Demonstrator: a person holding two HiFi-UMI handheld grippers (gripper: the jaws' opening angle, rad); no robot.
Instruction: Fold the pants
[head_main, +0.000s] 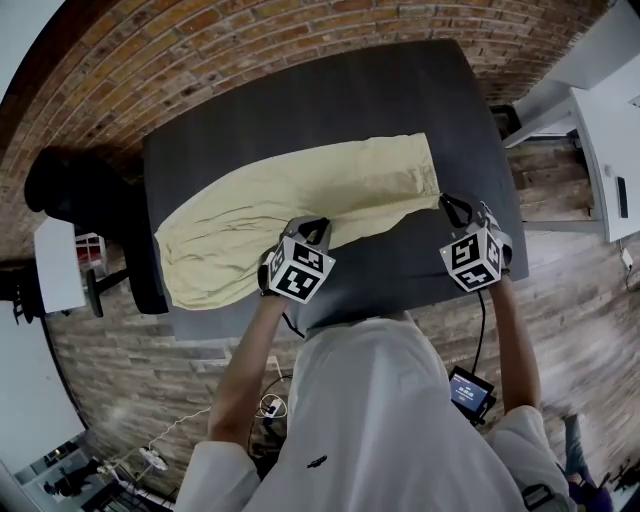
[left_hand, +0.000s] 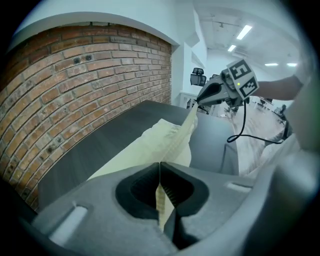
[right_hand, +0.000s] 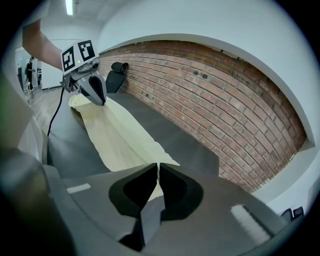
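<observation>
- The pants lie stretched across the dark table. From where the person stands, they run from a broad end at about 8 o'clock to a narrow hem end at about 2 o'clock.
- The left claw is clamped on the near long edge, roughly halfway along. Its own view shows a strip of pale cloth pinched between the closed pads.
- The right claw is closed on the near corner of the hem end, out at about 3 o'clock. The left gripper view shows the cloth edge rising taut to its tips, lifted off the table.
- I'd call this the start of a fold: the edge is gripped and raised, but nothing has been laid over yet.
- The next move, as I judge it, asks both claws to carry that edge together and level, either towards 12 o'clock or round towards the broad end. They would need to keep it taut so the cloth neither sags nor drags the rest along.
- Only one leg's width shows, so the pants are probably already doubled leg over leg, though I can't read the layers.
- The right gripper view shows very little cloth inside that claw.
- The person's body hides the table's near edge at 6 o'clock.
</observation>
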